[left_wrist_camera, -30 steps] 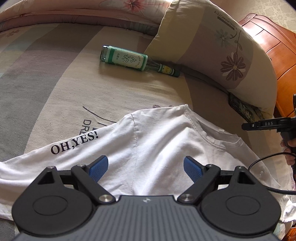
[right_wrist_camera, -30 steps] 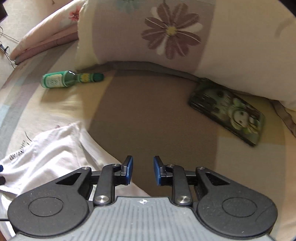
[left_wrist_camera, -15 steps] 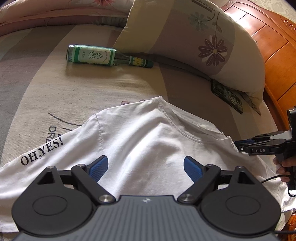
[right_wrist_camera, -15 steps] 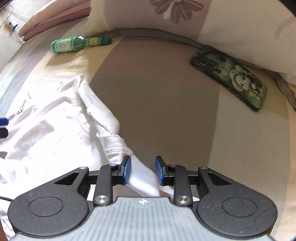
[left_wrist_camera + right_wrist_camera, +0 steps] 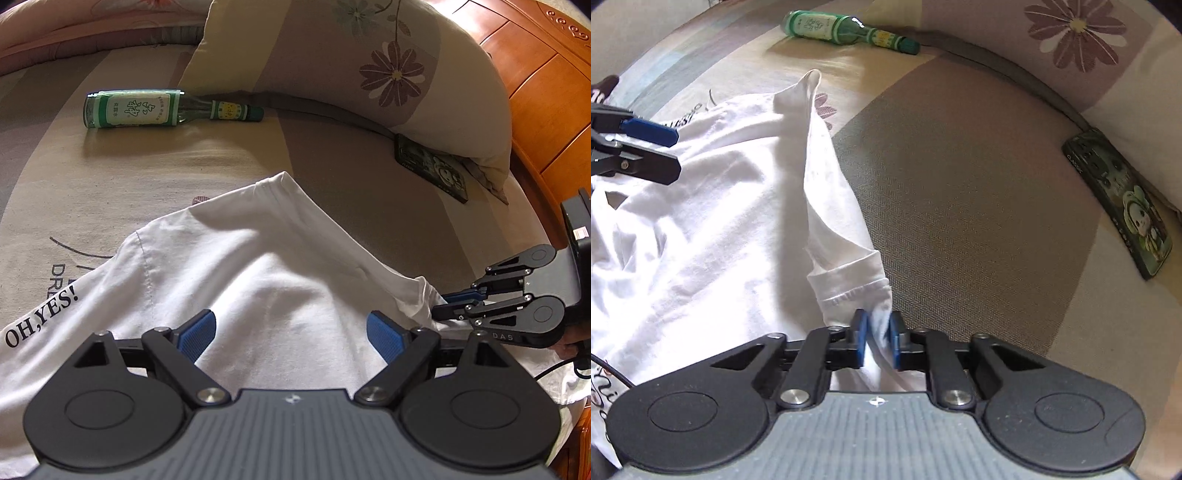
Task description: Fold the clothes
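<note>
Right gripper (image 5: pixel 877 341) pinches T-shirt (image 5: pixel 720 229) sleeve hem; left gripper (image 5: pixel 290 334) spread wide

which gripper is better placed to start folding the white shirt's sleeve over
Right. The right gripper already pinches the sleeve hem of the white shirt; the left gripper hangs open over the shirt's middle, holding nothing.

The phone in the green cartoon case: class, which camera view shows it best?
The right wrist view: the phone lies mostly uncovered, its cartoon figure clear. In the left wrist view, the phone appears smaller and foreshortened, half tucked under the pillow.
</note>
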